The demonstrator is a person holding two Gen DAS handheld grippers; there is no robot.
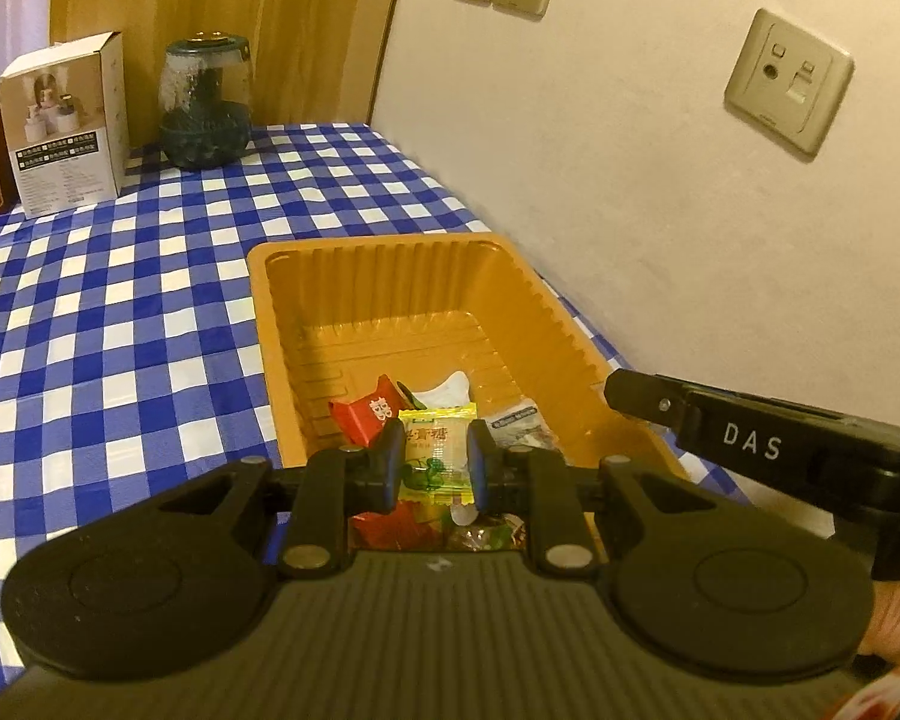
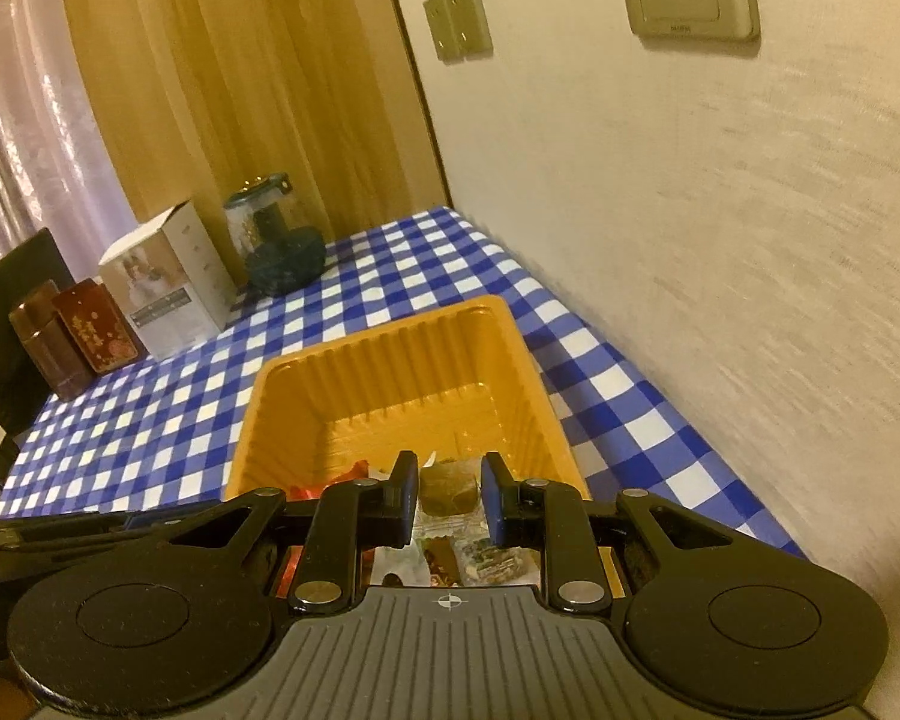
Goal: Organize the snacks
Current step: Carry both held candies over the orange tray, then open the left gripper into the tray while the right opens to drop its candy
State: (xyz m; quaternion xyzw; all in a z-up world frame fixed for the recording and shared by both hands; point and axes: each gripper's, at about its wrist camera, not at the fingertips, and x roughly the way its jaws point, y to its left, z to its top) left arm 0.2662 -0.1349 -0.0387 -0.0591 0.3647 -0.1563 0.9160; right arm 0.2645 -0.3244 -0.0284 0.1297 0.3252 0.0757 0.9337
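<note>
Both sets of fingers grip candies: left gripper (image 1: pixel 433 462) yellow-green candy (image 1: pixel 435 450), right gripper (image 2: pixel 449 495) brown candy (image 2: pixel 448 489), over tray (image 1: pixel 390 276).

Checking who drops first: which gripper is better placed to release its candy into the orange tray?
Left, marginally: the left gripper holds its yellow-green candy over the orange tray.

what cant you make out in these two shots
- Near end of the orange tray, both views: hidden behind the gripper bodies.
- Snacks under the yellow-green candy in the left gripper: mostly covered.
- Brown candy in the right gripper: label unreadable.
- White box print: too small.
</note>
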